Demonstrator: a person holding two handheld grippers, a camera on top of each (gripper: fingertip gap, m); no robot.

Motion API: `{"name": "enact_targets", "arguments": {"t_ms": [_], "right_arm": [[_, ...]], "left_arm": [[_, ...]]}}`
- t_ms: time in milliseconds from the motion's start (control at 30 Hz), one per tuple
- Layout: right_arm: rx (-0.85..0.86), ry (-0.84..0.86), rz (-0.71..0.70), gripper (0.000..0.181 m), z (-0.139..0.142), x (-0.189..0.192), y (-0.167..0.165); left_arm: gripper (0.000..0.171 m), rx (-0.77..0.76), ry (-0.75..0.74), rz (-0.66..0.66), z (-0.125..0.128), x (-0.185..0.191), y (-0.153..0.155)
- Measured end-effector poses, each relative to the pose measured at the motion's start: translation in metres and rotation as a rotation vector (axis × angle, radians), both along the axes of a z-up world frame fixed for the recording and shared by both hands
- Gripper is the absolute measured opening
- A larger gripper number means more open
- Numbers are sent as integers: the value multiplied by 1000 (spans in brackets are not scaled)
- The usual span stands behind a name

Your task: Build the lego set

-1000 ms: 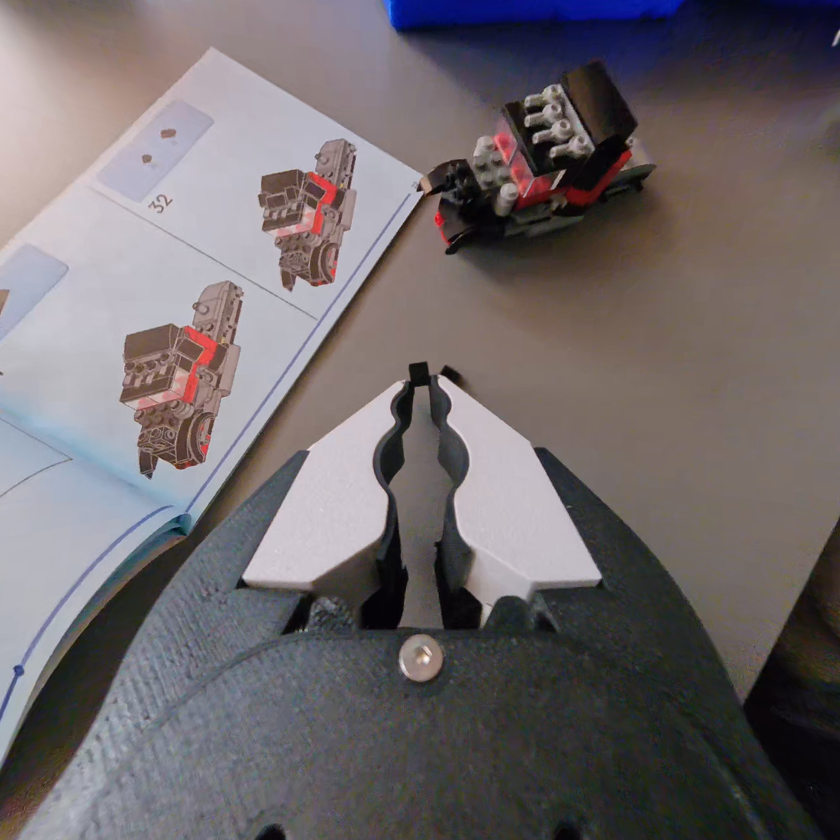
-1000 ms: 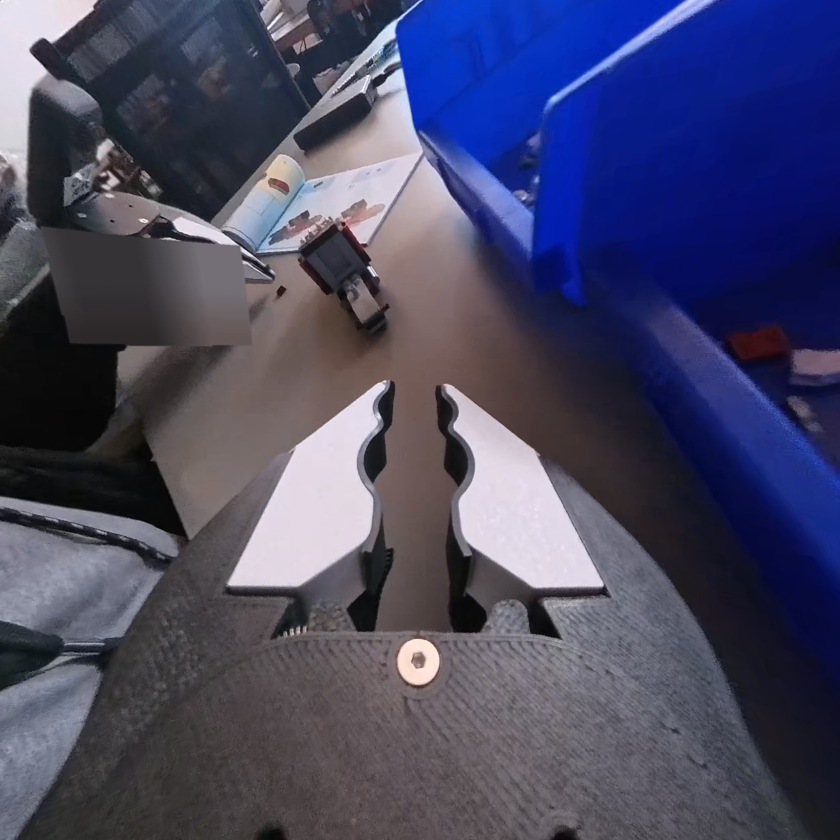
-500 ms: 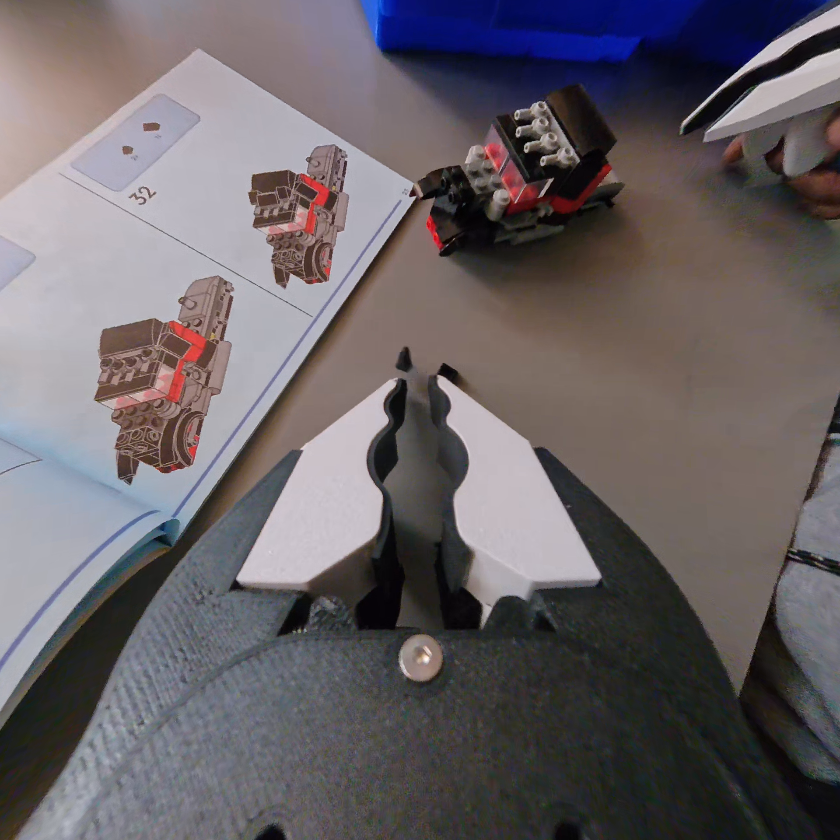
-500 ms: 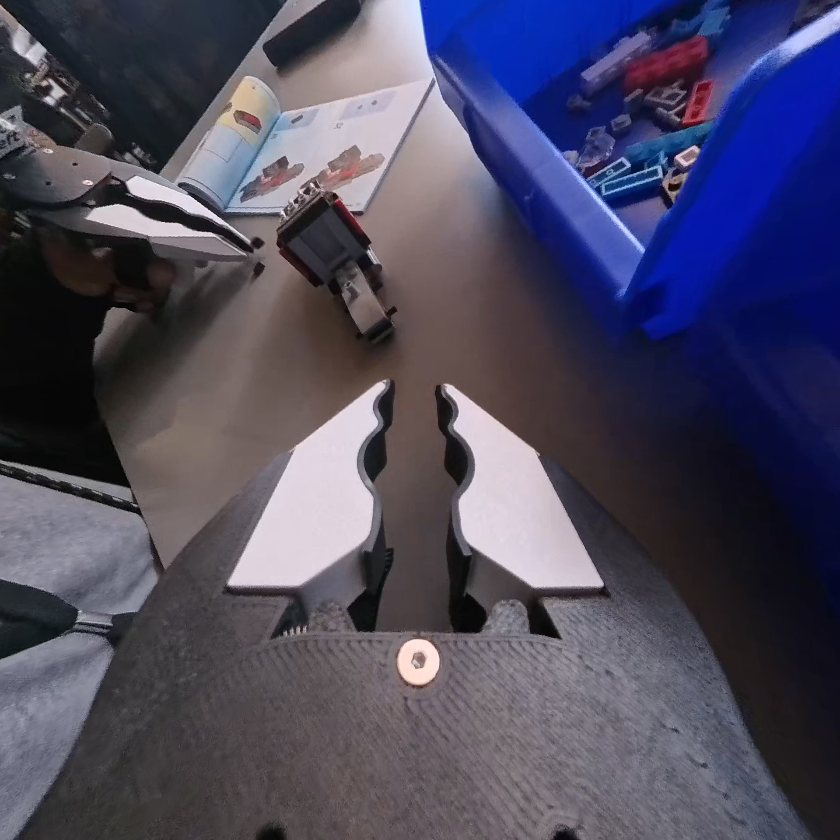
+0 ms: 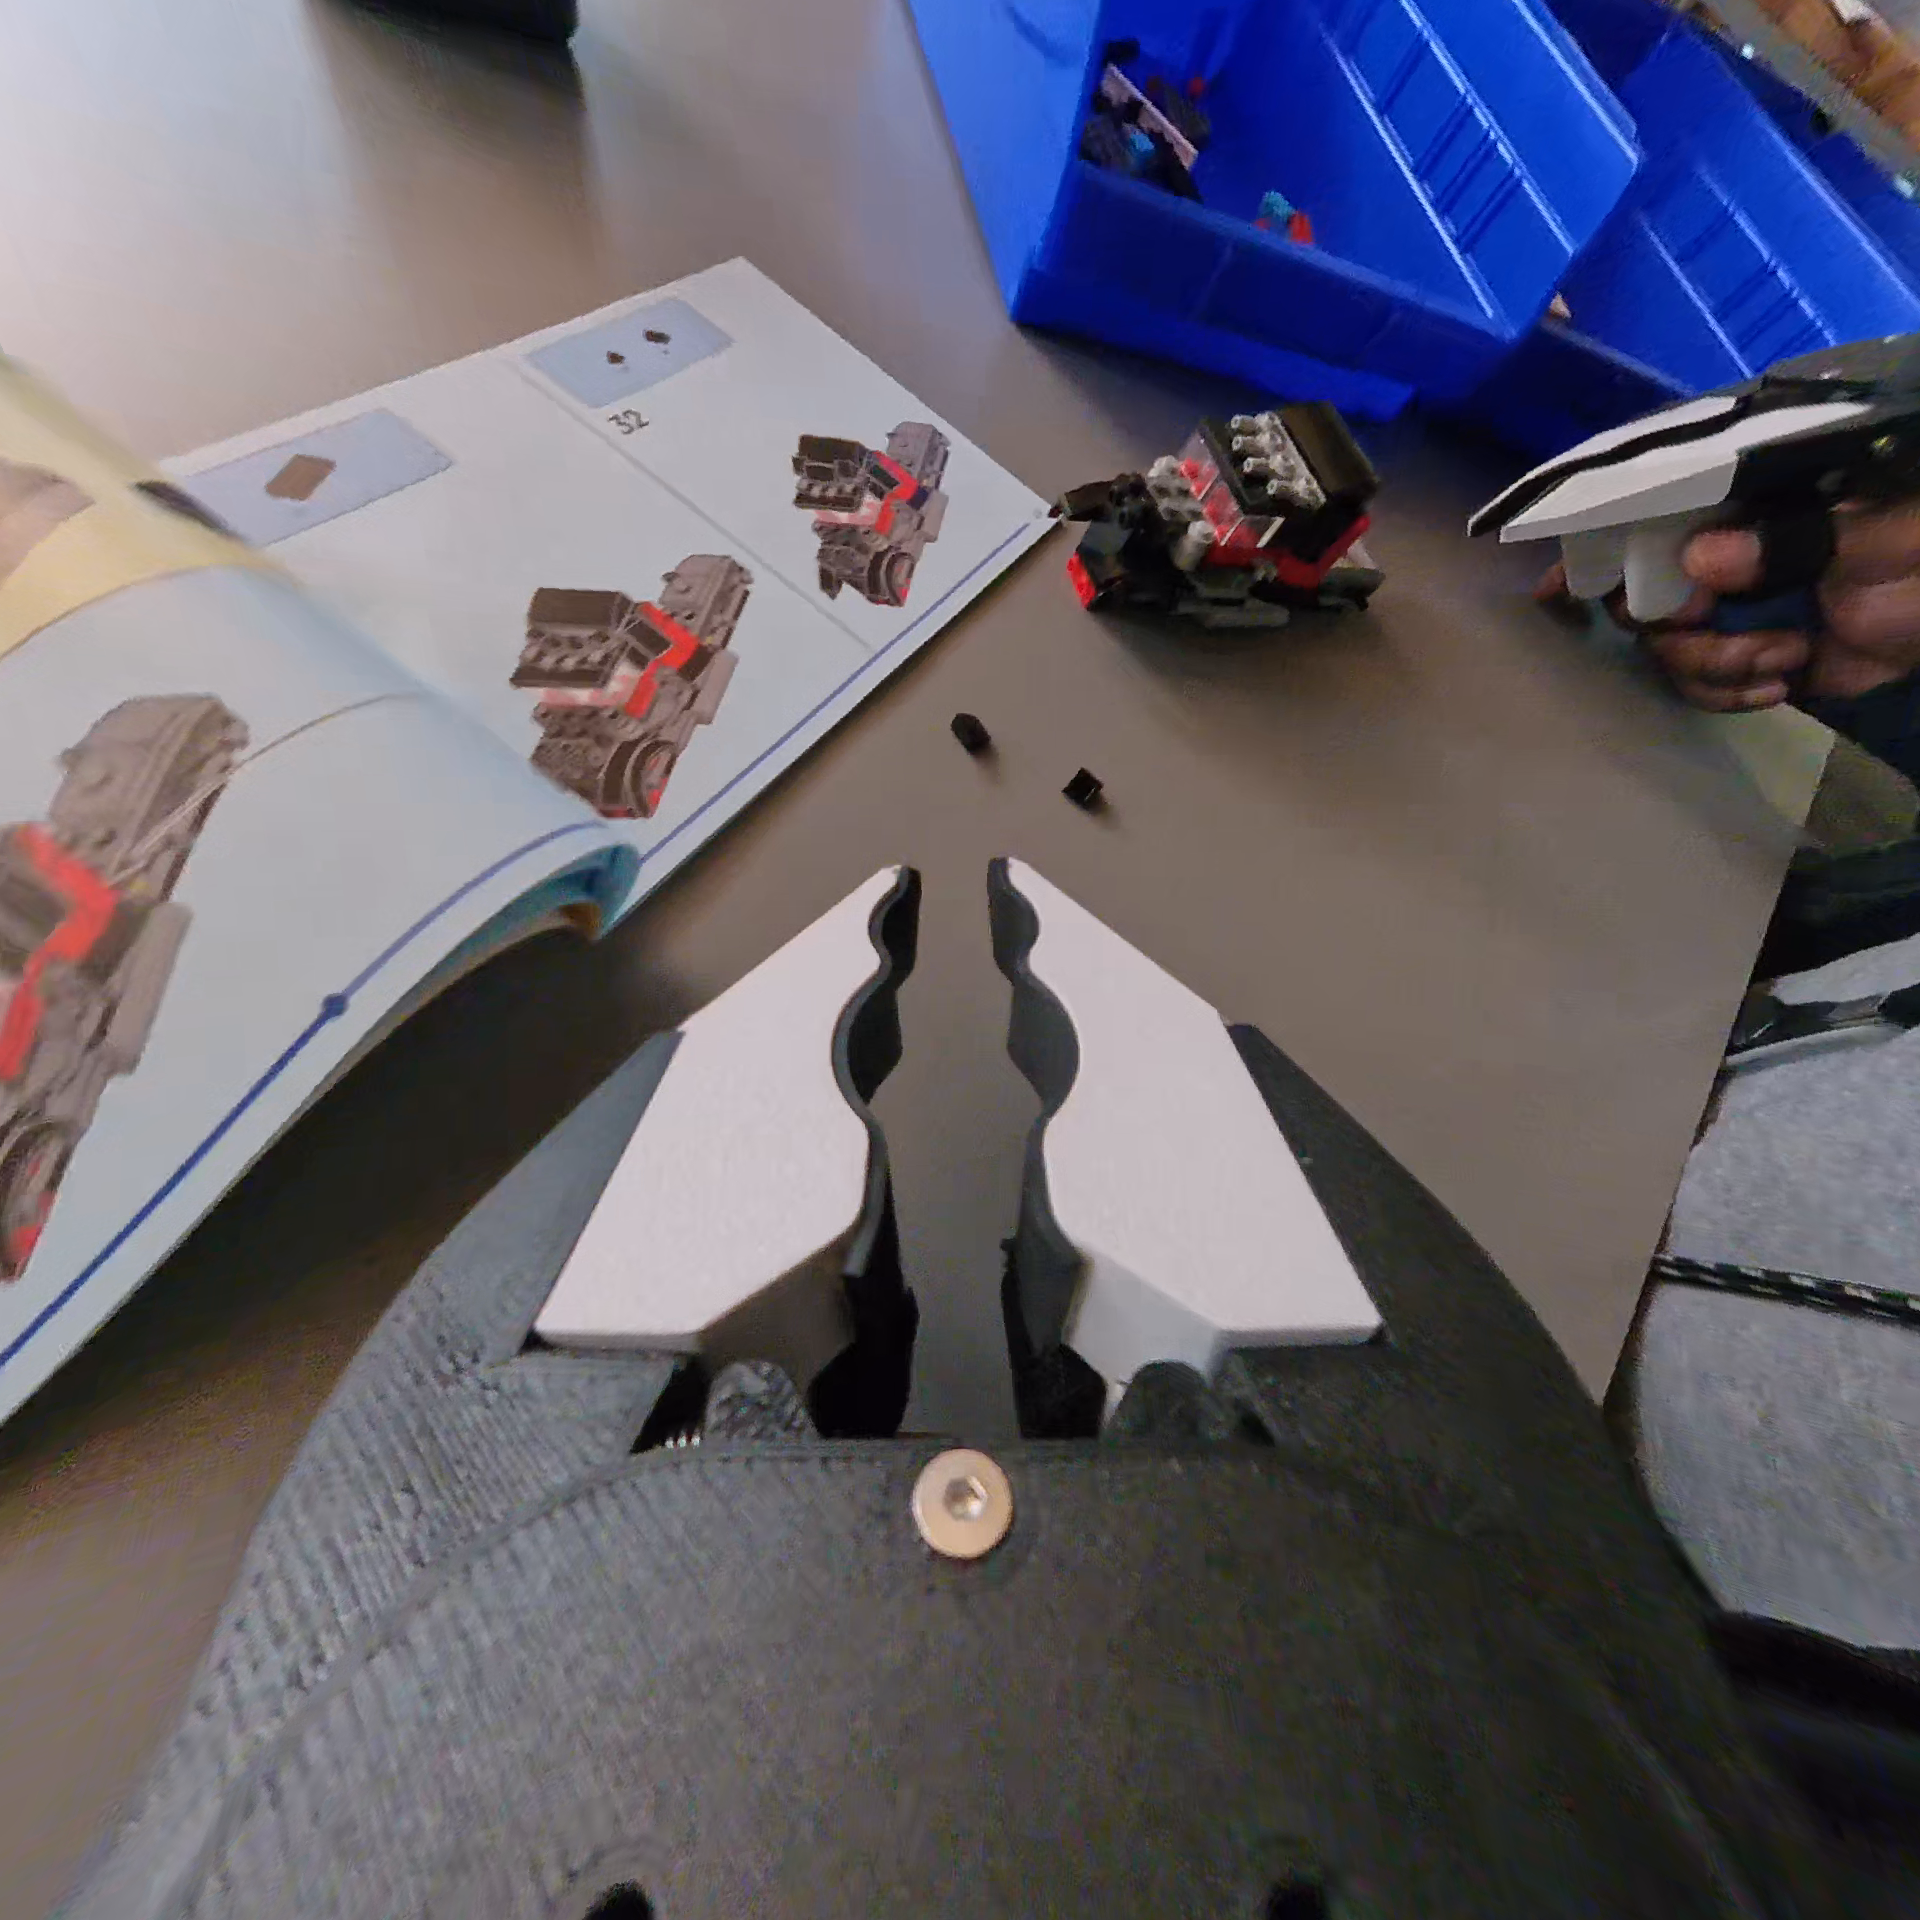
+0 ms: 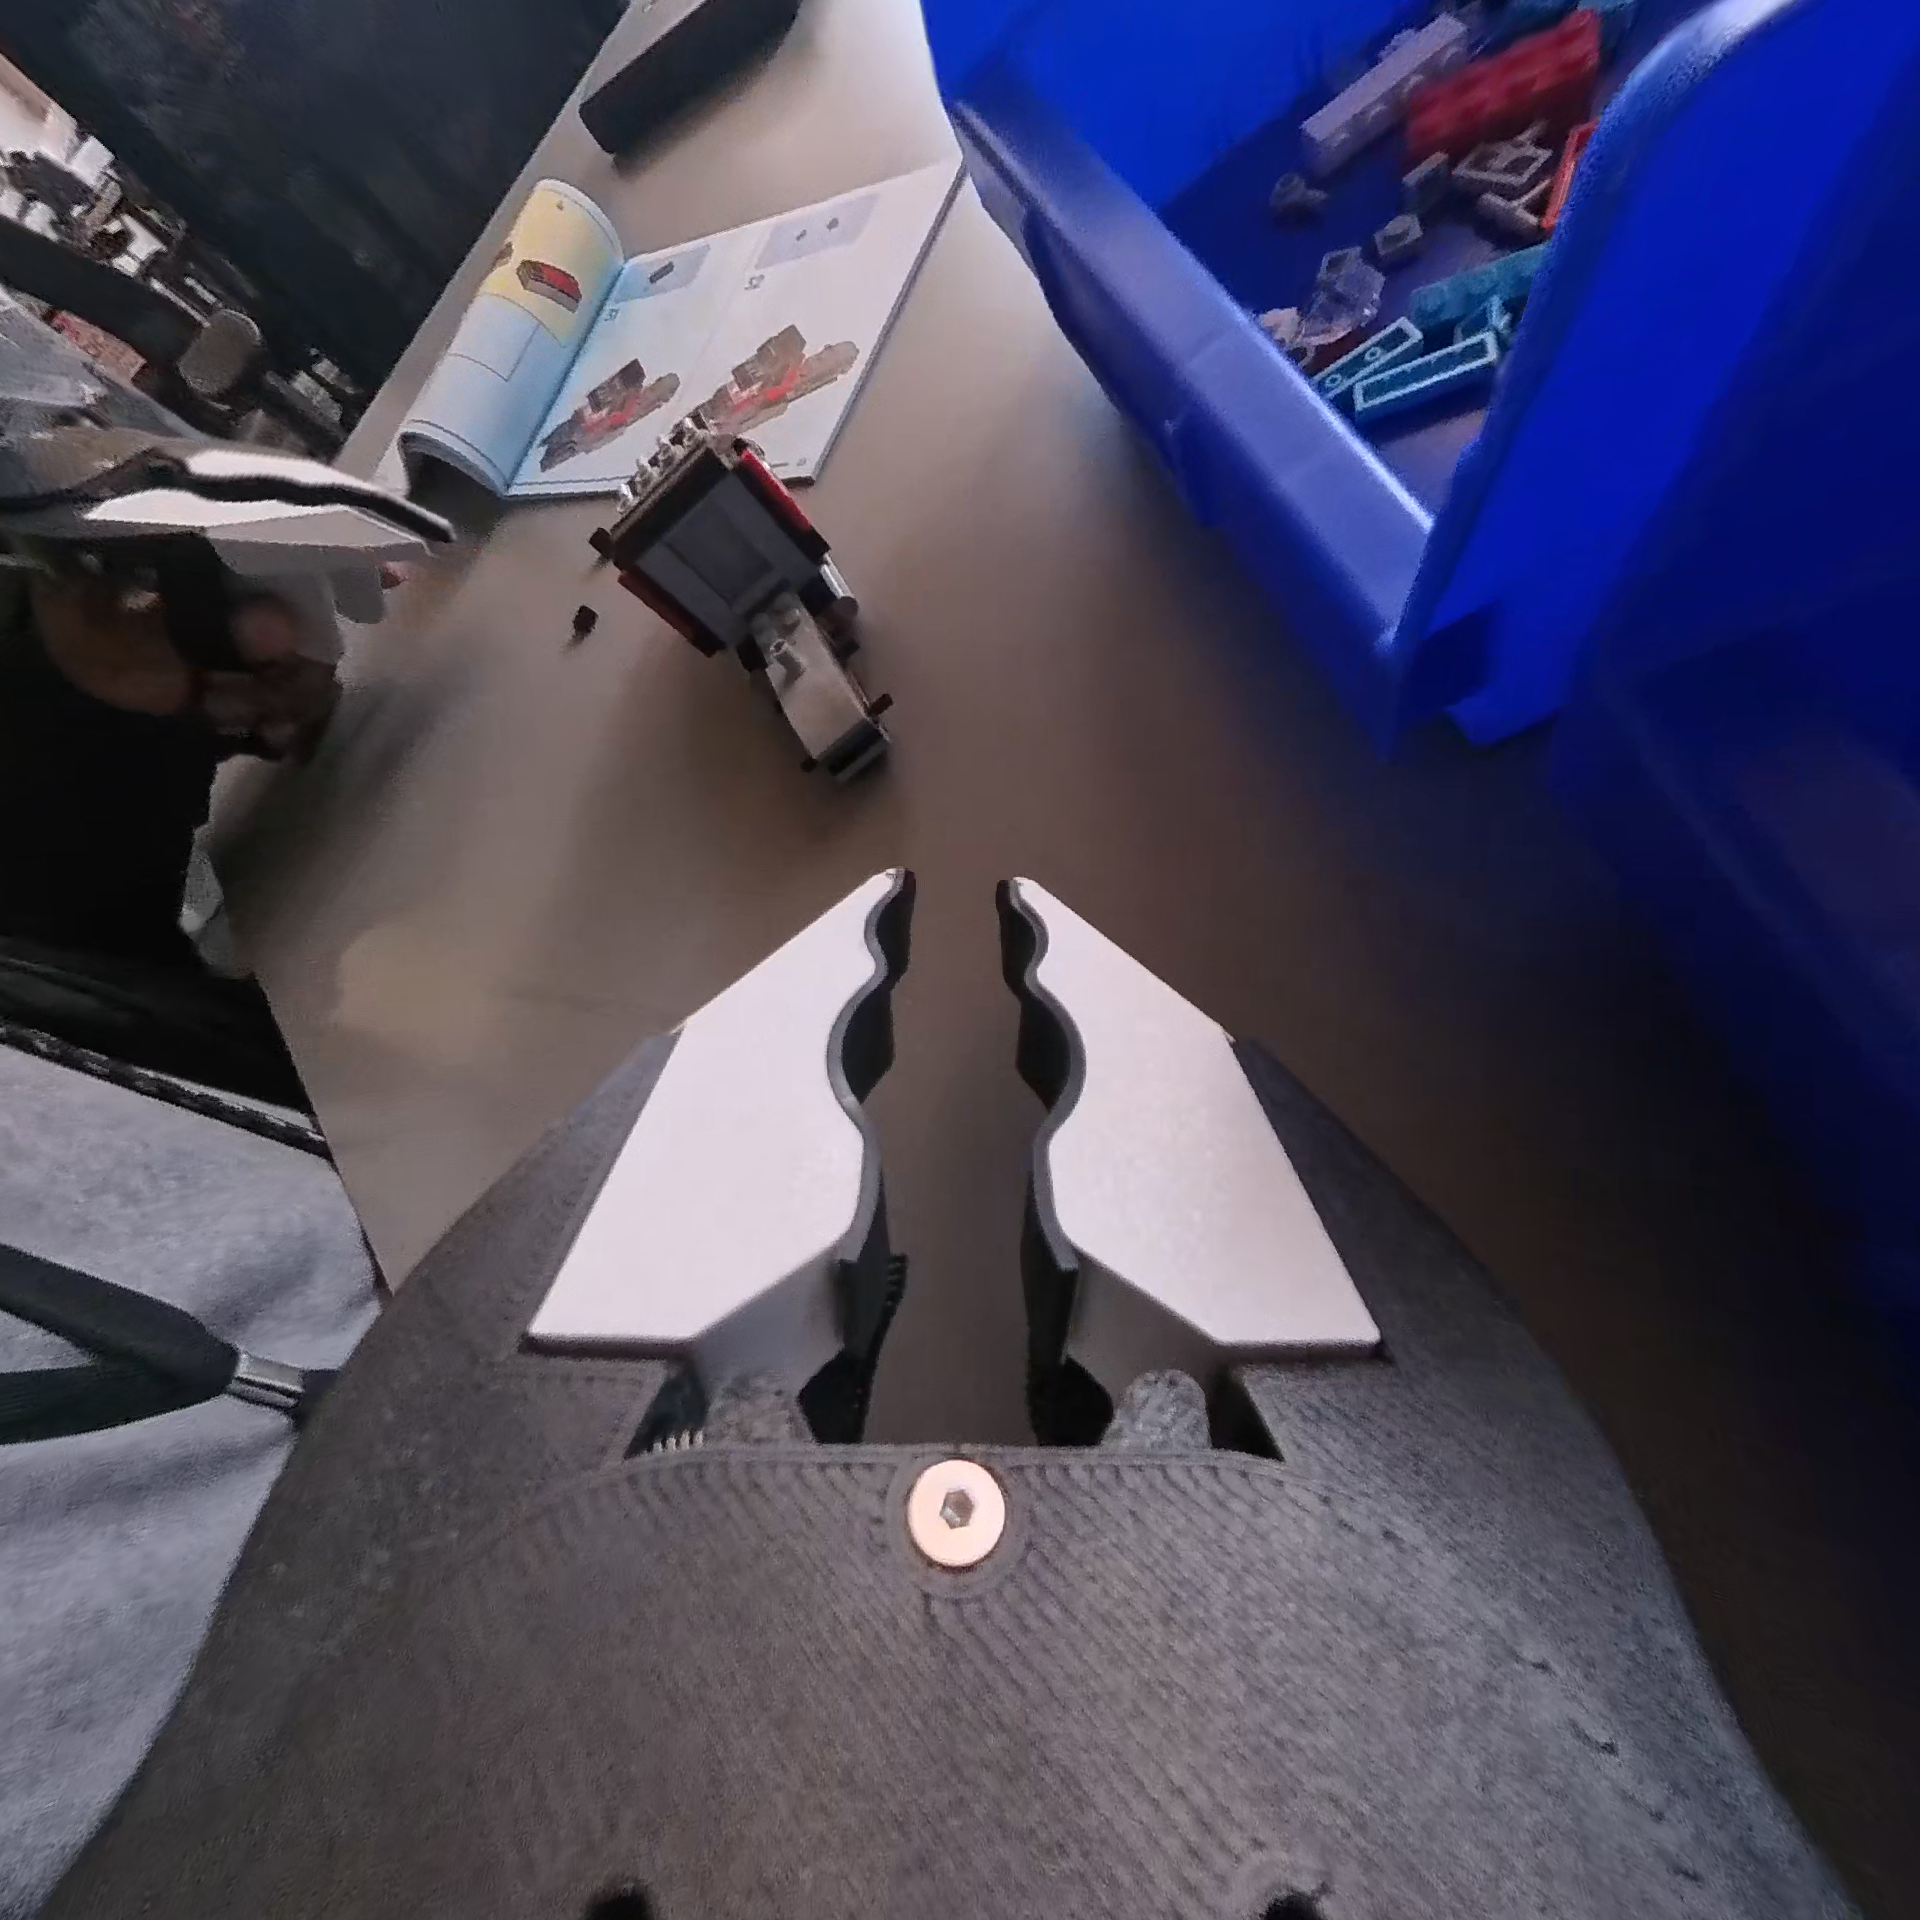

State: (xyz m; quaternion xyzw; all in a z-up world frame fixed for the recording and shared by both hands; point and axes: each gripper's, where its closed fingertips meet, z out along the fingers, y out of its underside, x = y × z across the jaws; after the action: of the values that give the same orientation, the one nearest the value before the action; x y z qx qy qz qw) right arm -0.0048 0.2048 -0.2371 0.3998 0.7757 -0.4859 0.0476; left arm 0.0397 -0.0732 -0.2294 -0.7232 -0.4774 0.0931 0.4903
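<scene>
A black, red and grey lego model [image 5: 1231, 525] lies on the dark table beside the open instruction booklet [image 5: 499, 623]; it also shows in the right wrist view [image 6: 743, 587]. Two tiny black pieces [image 5: 969, 732] [image 5: 1082, 787] lie loose on the table ahead of my left gripper [image 5: 953, 868], which is open and empty above them. One shows in the right wrist view [image 6: 584, 619]. My right gripper [image 6: 956, 883] is open and empty, short of the model. It also shows at the right of the left wrist view [image 5: 1621, 488].
Blue bins [image 5: 1299, 187] with several loose bricks stand at the back right; one bin's wall [image 6: 1226, 343] runs close along my right gripper. A dark flat object [image 6: 686, 78] lies beyond the booklet [image 6: 686, 322]. The table edge [image 5: 1714, 1091] is at the right, by grey fabric. My right fingertips sit around 30 cm from my left ones. My left gripper's tips are some 25 cm from the dark flat object [image 6: 686, 78].
My left gripper has opened, let go of the small black piece and pulled back and up; both pieces now lie on the table. My right gripper has moved closer to the model.
</scene>
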Motion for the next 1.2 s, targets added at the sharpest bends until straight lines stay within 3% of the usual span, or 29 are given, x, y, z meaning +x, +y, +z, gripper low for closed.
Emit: {"name": "enact_targets", "arguments": {"t_ms": [433,833,1200], "right_arm": [[40,-30,-9,10,-7,-3,0],[159,46,-14,10,-13,-3,-1],[113,45,-3,19,-9,-1,-2]], "left_arm": [[13,173,-54,76,5,-9,-16],[29,-40,-80,144,-15,-14,-19],[37,-188,-58,125,-23,-12,-14]]}}
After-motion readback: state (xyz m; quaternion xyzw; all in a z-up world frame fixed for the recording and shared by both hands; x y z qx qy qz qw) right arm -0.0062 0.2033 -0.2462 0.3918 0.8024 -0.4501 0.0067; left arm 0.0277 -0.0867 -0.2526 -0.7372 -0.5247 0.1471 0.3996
